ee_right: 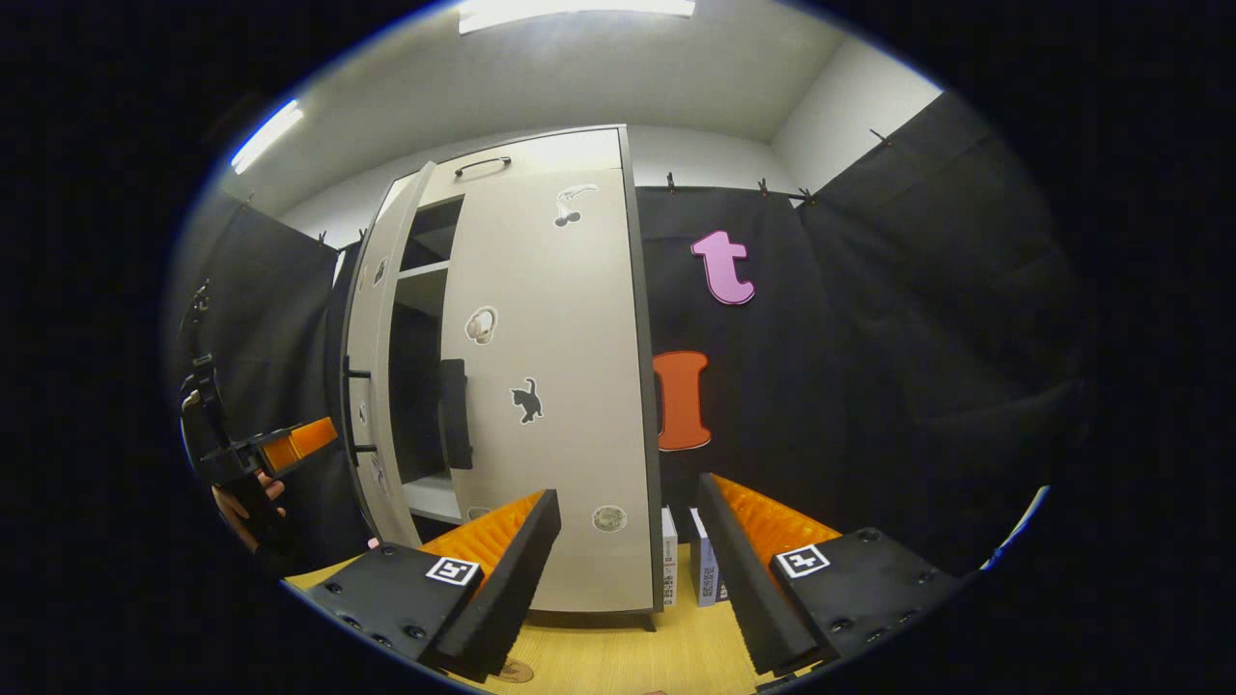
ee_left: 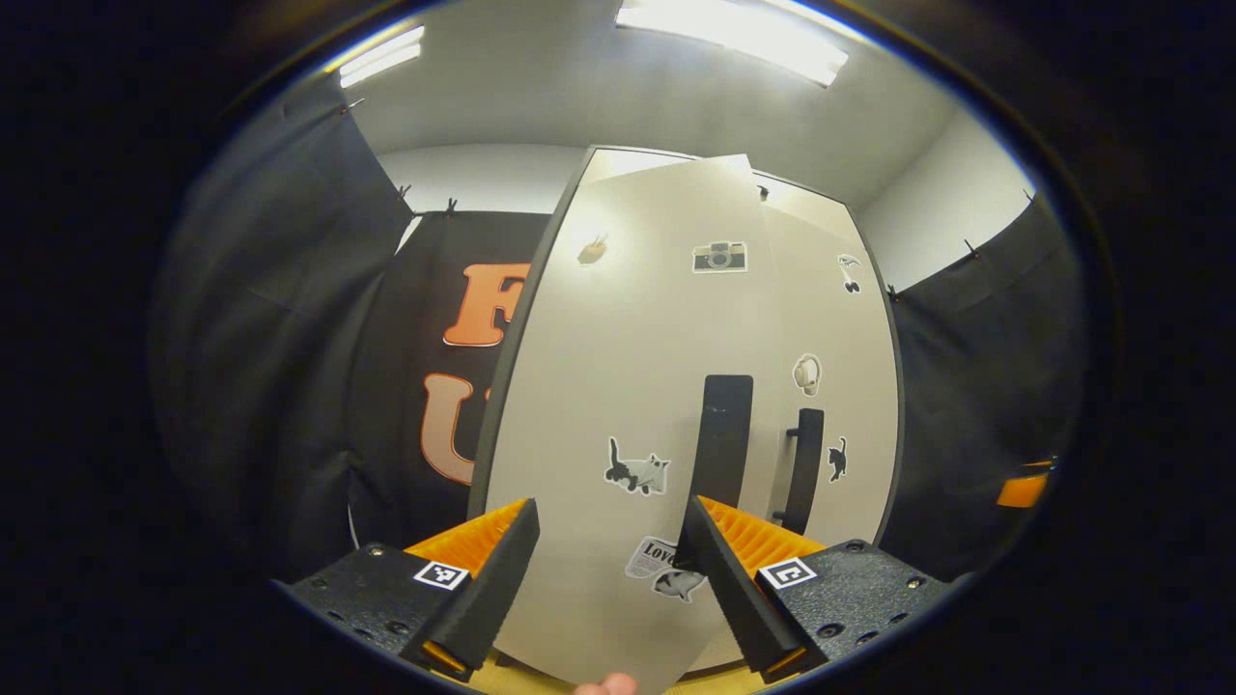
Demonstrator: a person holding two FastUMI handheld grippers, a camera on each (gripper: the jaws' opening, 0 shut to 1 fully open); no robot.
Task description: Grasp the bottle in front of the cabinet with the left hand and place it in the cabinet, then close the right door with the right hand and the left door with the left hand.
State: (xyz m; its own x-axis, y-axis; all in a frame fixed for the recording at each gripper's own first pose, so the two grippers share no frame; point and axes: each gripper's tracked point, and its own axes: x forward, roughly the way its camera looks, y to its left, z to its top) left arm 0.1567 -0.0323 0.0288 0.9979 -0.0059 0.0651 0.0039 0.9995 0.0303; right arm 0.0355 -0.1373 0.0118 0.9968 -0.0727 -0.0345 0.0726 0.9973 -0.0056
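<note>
Left claw [ee_left: 603, 550]: fingers spread wide, holding nothing, facing the left door [ee_left: 628, 386] close up, its dark handle [ee_left: 722, 439] just above the right finger.
Right claw [ee_right: 628, 550]: fingers spread wide and empty, held off the right door [ee_right: 550, 386].
Right door: lies flush with the cabinet [ee_right: 502, 159] front in the right gripper view, so I judge it shut.
Left door: ajar; a dark gap with shelves [ee_right: 425, 270] shows between the two doors.
Bottle: I cannot make it out; the interior seen through the gap is too dark to tell.
Table [ee_right: 618, 656]: small boxes [ee_right: 705, 569] stand beside the cabinet.
Progress: bottle presumably stowed, right door done; pushing the left door shut is left.
</note>
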